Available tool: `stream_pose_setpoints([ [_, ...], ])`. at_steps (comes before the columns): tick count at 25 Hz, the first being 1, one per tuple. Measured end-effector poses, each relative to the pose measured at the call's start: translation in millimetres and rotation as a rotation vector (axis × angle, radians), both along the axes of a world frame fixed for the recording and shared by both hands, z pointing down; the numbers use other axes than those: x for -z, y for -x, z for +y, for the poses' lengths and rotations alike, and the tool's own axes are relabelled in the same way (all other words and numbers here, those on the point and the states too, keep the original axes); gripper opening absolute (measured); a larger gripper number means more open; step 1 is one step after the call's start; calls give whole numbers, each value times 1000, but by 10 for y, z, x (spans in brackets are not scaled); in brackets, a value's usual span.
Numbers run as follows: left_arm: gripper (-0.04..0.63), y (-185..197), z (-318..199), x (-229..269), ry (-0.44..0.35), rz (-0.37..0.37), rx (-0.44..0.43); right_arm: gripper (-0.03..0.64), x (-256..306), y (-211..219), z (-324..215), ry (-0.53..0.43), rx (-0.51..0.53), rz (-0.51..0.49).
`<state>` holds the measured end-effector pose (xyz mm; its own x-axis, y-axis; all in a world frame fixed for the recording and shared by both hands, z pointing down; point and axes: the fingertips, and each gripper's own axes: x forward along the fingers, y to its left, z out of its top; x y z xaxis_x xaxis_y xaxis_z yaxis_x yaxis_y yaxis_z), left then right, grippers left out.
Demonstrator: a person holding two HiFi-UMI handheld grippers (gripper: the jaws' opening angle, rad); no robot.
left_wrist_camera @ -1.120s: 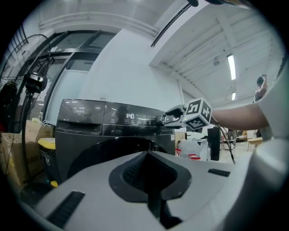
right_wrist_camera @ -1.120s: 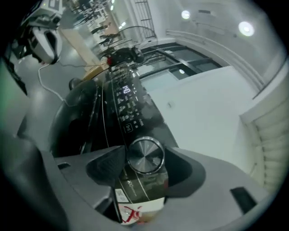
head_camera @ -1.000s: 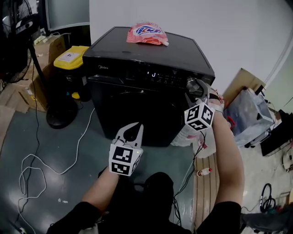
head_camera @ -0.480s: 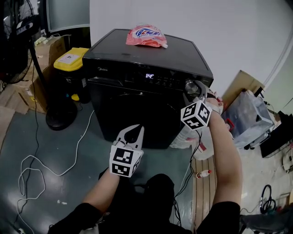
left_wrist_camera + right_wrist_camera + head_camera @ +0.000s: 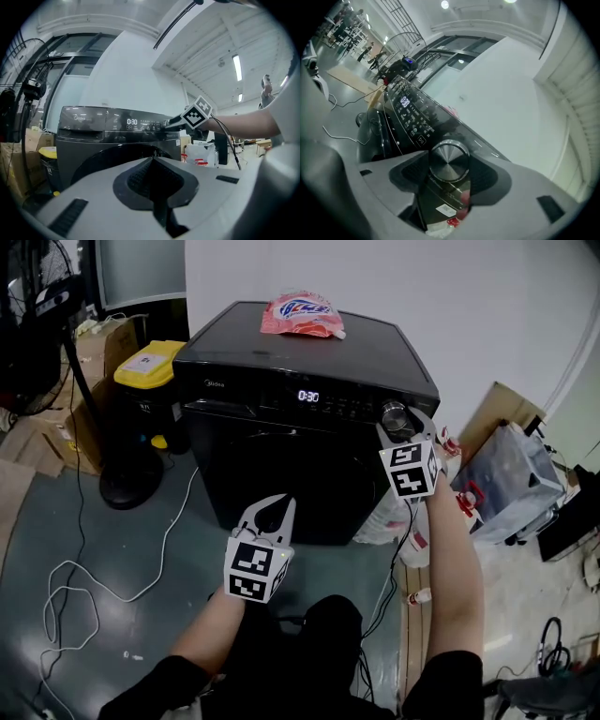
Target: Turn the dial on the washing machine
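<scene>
The black front-loading washing machine (image 5: 281,465) fills the middle of the head view, its display (image 5: 308,397) reading 0:30. The silver dial (image 5: 395,415) sits at the right end of the control panel. My right gripper (image 5: 398,424) is shut on the dial, one jaw on each side of it. In the right gripper view the dial (image 5: 449,161) sits between the pads of my right gripper (image 5: 450,169). My left gripper (image 5: 272,506) hangs in front of the machine's door, shut and holding nothing; its tips (image 5: 153,161) meet in the left gripper view.
A red and white pouch (image 5: 302,311) lies on the machine's top. A yellow-lidded bin (image 5: 145,362) and a fan stand (image 5: 131,488) are at the left, white cables (image 5: 75,587) on the floor, and bags and boxes (image 5: 511,474) at the right.
My right gripper has rolled around the dial, its marker cube turning with it. The display's reading has changed to 0:30. The left gripper has stayed put.
</scene>
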<state>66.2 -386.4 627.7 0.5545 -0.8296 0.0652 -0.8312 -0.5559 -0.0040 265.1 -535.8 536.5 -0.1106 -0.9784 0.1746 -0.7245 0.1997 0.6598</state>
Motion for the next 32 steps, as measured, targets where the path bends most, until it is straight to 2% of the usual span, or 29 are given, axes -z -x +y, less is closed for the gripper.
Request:
stream_pose_setpoints([
  [5, 6, 92, -5, -29, 8, 2, 14, 273, 13, -18, 22, 10, -12, 13],
  [11, 6, 127, -14, -83, 22, 1, 10, 273, 14, -31, 16, 2, -31, -107],
  [13, 6, 144, -27, -93, 24, 1, 9, 273, 38, -45, -5, 6, -34, -191],
  [17, 6, 170, -55, -98, 26, 3, 12, 273, 48, -96, -18, 44, -38, -454],
  [19, 6, 166, -65, -92, 24, 6, 12, 273, 52, -125, -11, 56, -44, -540],
  [26, 6, 134, -58, -105, 25, 7, 3, 273, 59, -126, -3, 36, -62, -570],
  [32, 6, 80, -54, -112, 24, 1, -7, 273, 66, -153, -13, 31, -72, -668],
])
